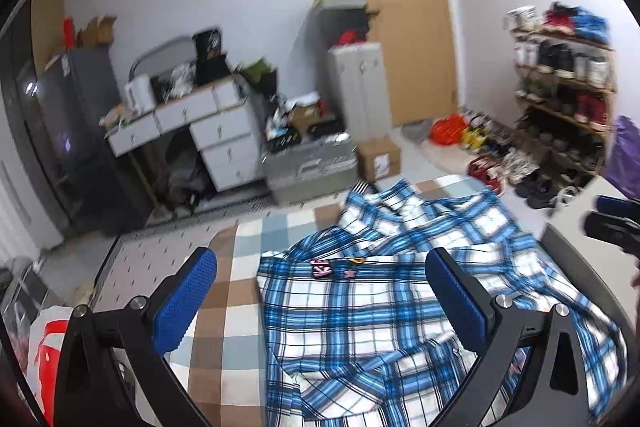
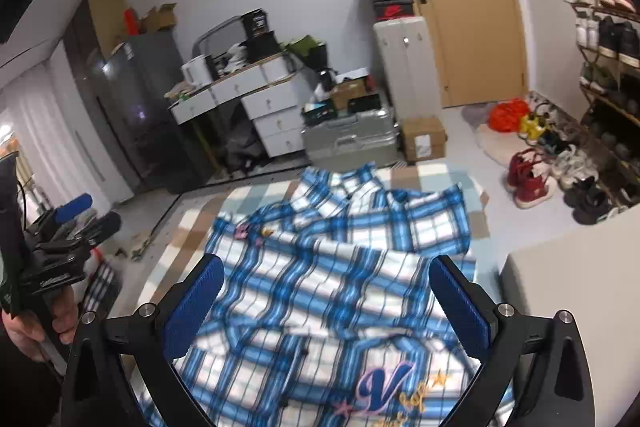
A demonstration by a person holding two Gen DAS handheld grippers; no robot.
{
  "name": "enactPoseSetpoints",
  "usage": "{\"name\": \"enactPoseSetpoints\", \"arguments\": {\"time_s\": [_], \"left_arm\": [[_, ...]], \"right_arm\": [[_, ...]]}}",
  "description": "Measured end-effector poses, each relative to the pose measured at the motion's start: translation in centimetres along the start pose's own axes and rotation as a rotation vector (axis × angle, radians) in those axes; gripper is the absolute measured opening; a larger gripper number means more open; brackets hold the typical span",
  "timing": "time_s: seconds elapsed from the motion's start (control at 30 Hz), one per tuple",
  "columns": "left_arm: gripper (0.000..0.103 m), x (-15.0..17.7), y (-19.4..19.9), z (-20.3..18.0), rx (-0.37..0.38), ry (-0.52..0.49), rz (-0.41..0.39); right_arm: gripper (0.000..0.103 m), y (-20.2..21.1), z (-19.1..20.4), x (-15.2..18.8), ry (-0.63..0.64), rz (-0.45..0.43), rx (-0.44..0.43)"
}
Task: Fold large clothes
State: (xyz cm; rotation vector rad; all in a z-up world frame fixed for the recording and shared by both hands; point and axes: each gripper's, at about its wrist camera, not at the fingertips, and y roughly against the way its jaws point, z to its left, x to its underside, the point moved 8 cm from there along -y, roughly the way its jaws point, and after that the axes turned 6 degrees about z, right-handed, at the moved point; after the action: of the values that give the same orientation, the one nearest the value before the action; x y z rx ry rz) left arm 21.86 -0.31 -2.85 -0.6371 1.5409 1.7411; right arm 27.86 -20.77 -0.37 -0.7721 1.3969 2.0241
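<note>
A blue and white plaid shirt (image 1: 400,307) lies partly folded and rumpled on a bed covered in a checked blanket (image 1: 232,307), its collar at the far end. The left gripper (image 1: 320,303) and the right gripper (image 2: 326,307) both hang above the shirt, blue pads spread wide apart, nothing between them. A cluttered white desk (image 2: 256,95) stands far left.

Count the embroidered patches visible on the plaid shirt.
2 groups. One pink-and-yellow cluster sits toward the left side of the plaid shirt, far from the camera; a large "V" patch with stars lies near the bottom edge. Folds may hide others.
</note>
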Motion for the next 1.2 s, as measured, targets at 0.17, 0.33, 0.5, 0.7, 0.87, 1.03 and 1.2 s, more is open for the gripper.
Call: {"name": "enactPoseSetpoints", "arguments": {"time_s": [0.17, 0.33, 0.5, 0.7, 0.87, 1.03, 1.2], "left_arm": [[0.102, -4.2, -8.5, 0.4, 0.013, 0.036, 0.072], [0.102, -5.4, -19.3, -1.0, 0.095, 0.118, 0.27], [0.102, -5.6, -28.3, -2.5, 0.116, 0.166, 0.389], [0.102, -5.7, -35.7, -3.1, 0.052, 0.091, 0.462], [0.072, -3.8, -37.8, -3.5, 0.117, 0.082, 0.554], [0.003, -2.8, -35.5, -3.4, 0.19, 0.115, 0.587], [0.002, -3.9, -26.6, -4.0, 0.28, 0.03, 0.402]], "right_arm": [[0.103, -4.5, -1.9, -0.9, -0.028, 0.082, 0.088], [0.103, -11.1, -5.1, -1.0, 0.079, 0.147, 0.195], [0.103, -16.1, -9.2, -0.4, -0.024, 0.209, 0.113], [0.103, -18.9, -10.2, -0.8, 0.057, 0.199, 0.123], [0.103, -20.8, -10.5, -1.5, 0.122, 0.174, 0.133], [0.103, -21.9, -11.3, -1.6, 0.087, 0.199, 0.134], [0.103, -20.7, -11.9, -2.4, -0.015, 0.18, 0.098]]}}
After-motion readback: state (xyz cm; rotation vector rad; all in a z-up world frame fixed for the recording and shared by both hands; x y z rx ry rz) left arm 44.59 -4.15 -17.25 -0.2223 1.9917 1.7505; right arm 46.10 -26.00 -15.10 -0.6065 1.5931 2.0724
